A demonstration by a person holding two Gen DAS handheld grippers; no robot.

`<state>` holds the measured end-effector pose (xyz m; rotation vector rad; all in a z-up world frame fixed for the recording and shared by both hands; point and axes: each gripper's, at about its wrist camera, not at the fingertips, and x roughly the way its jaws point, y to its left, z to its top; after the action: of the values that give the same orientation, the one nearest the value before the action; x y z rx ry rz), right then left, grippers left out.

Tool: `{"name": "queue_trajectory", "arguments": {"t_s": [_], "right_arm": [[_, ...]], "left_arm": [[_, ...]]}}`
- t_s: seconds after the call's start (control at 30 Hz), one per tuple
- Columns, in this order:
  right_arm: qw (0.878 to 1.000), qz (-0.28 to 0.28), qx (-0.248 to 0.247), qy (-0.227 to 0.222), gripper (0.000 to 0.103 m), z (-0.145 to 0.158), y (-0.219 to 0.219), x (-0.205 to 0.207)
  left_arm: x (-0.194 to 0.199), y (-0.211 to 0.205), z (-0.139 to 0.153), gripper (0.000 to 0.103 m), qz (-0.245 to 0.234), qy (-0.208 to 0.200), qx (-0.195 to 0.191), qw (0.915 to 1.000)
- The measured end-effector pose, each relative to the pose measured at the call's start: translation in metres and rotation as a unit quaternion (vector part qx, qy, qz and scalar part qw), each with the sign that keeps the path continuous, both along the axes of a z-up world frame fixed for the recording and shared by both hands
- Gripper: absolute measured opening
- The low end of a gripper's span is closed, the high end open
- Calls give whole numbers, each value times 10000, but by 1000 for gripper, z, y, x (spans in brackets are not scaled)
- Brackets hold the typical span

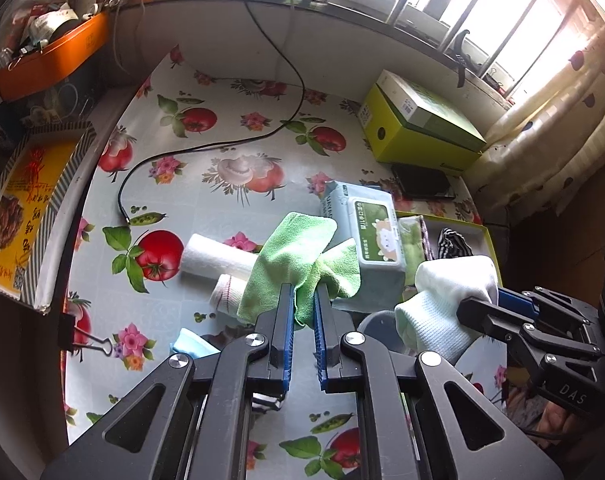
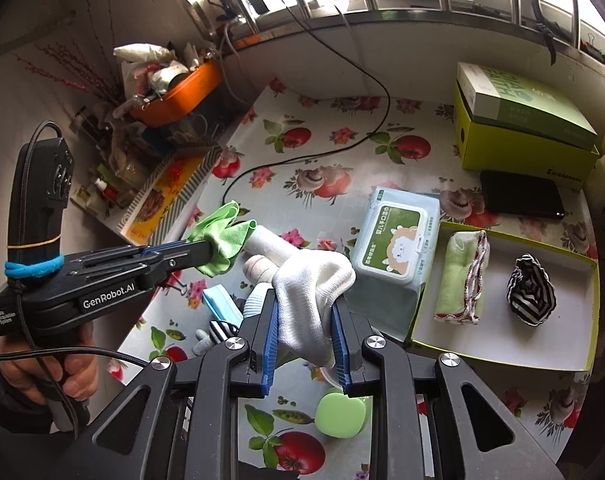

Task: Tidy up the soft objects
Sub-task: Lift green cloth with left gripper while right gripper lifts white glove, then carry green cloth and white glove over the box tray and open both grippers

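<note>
My left gripper [image 1: 304,294] is shut on a green cloth [image 1: 290,256], which hangs lifted above the table; the same cloth [image 2: 222,236] and gripper [image 2: 210,250] show at the left of the right wrist view. My right gripper [image 2: 305,310] is shut on a white glove [image 2: 314,284], also raised; this glove [image 1: 442,300] appears at the right of the left wrist view. The shallow green-rimmed box [image 2: 502,344] holds a folded pale-green towel [image 2: 458,276] and a striped black-and-white item [image 2: 530,290]. White rolled cloths [image 1: 210,258] lie on the table below the green cloth.
A wet-wipes pack [image 2: 398,240] stands left of the box. A green shoebox [image 2: 522,136] and black case [image 2: 522,196] sit at the back right. A black cable [image 1: 206,148] crosses the floral tablecloth. A light-blue item [image 2: 222,302], striped sock [image 2: 220,330] and green round lid [image 2: 340,416] lie near.
</note>
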<state>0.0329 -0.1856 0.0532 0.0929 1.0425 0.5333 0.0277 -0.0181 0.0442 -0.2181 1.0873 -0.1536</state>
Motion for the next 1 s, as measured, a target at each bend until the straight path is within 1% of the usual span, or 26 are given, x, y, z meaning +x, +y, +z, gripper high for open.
{"name": "queue_trajectory", "arguments": {"t_s": [0.53,1.0], "right_arm": [[9998,-173,125,-48,23,4,-19,-6],[9990,-417,120,45,22,-4,-44,-7]], "left_arm": [[-4,-20,4,9,-205,-24,88,9997],[2,-48,-4,9,-470,95,90,9988]]}}
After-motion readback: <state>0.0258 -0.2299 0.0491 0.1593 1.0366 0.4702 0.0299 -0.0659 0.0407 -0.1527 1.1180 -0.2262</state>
